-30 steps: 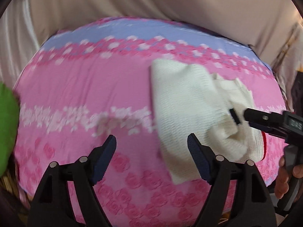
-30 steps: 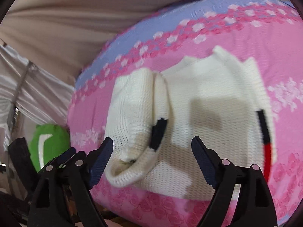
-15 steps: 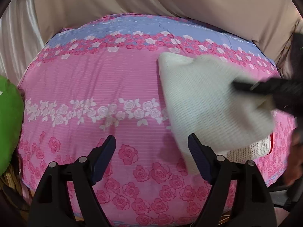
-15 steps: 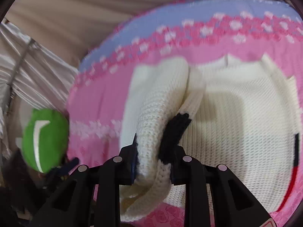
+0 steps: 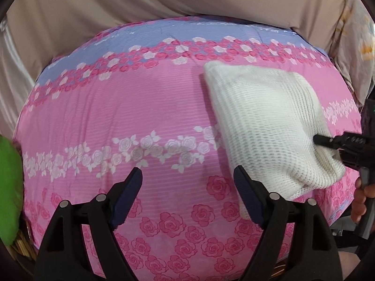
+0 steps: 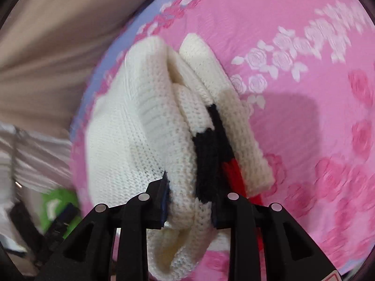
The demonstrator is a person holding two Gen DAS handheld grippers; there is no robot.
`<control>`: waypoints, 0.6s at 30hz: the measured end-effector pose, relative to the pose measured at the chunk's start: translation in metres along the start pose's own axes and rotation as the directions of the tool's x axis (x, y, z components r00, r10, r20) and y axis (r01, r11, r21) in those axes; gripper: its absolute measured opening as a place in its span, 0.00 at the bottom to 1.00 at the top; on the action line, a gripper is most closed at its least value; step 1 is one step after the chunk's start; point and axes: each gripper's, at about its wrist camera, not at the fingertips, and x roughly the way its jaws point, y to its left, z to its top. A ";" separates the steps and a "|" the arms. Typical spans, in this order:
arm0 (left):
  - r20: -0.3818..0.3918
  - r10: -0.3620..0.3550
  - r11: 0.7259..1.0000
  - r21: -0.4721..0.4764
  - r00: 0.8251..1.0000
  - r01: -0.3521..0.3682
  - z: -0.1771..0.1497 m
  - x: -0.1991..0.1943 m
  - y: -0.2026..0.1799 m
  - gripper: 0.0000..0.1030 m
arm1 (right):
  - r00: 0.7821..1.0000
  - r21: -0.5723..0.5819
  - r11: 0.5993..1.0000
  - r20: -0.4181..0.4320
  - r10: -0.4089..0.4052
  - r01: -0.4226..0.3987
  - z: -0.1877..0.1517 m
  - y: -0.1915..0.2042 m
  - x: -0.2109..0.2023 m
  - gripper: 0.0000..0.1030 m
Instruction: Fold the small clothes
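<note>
While its jaws ease open, right gripper (image 6: 189,201) pinches white sweater (image 6: 145,126).

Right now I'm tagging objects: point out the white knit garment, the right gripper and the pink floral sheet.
white knit garment (image 5: 264,117), left wrist view, top folded layer.
right gripper (image 6: 189,201), right wrist view, between fingertips.
pink floral sheet (image 5: 140,107), left wrist view, bare pink band.

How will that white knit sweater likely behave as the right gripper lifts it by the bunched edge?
Probably floppy: the sweater bunches in thick folds between the right gripper pads. It likely drapes rather than slides, since the chunky knit looks grippy. The jaws are opening, so the folds could spring loose onto the bedsheet.
</note>
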 end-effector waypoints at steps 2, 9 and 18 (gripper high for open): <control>-0.001 -0.001 1.000 0.003 1.000 0.001 0.002 0.001 -0.003 0.78 | 0.999 -0.011 1.000 0.036 0.018 -0.018 -0.002 0.010 -0.012 0.34; 0.007 -0.090 0.994 0.061 0.996 0.089 0.005 -0.004 -0.021 0.81 | 0.986 -0.211 0.975 0.165 -0.031 0.066 -0.005 0.057 -0.059 0.61; -0.192 -0.172 0.930 0.291 0.966 0.223 -0.021 0.039 -0.087 0.74 | 0.998 -0.212 0.975 0.008 -0.061 0.061 0.019 0.051 0.007 0.17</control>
